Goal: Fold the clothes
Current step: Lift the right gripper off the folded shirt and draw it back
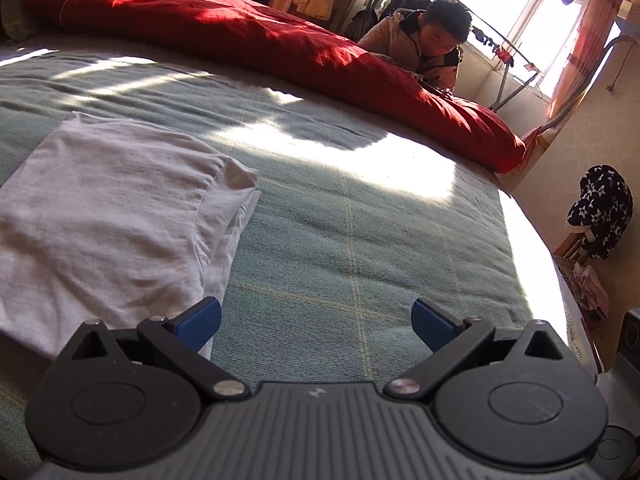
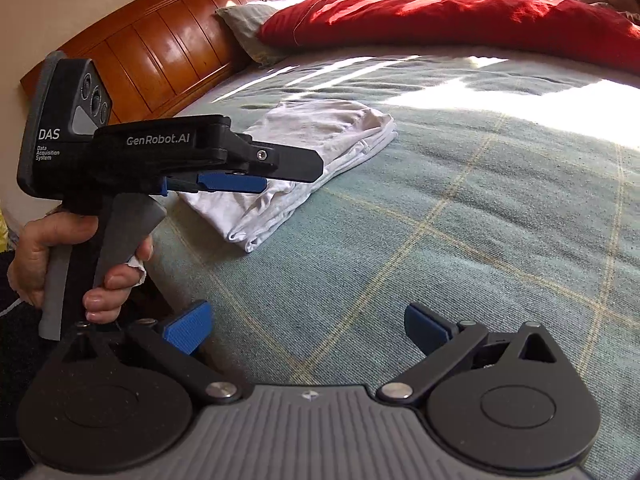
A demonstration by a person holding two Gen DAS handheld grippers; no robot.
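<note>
A white garment (image 1: 112, 208) lies folded into a flat rectangle on the green checked bedspread (image 1: 360, 232). My left gripper (image 1: 316, 322) is open just above the bed, its left blue pad over the garment's near right corner, nothing between the fingers. In the right wrist view the folded garment (image 2: 320, 152) lies at centre left, and the left gripper (image 2: 280, 172) hovers over its near end, held by a hand (image 2: 80, 256). My right gripper (image 2: 308, 330) is open above bare bedspread (image 2: 460, 240), well short of the garment and holding nothing.
A red duvet (image 1: 280, 40) is bunched along the far side of the bed, with a person (image 1: 432, 44) behind it. A wooden headboard (image 2: 160, 48) and a grey pillow (image 2: 248, 24) are at the head. A star-patterned cloth (image 1: 600, 208) sits beyond the bed's right edge.
</note>
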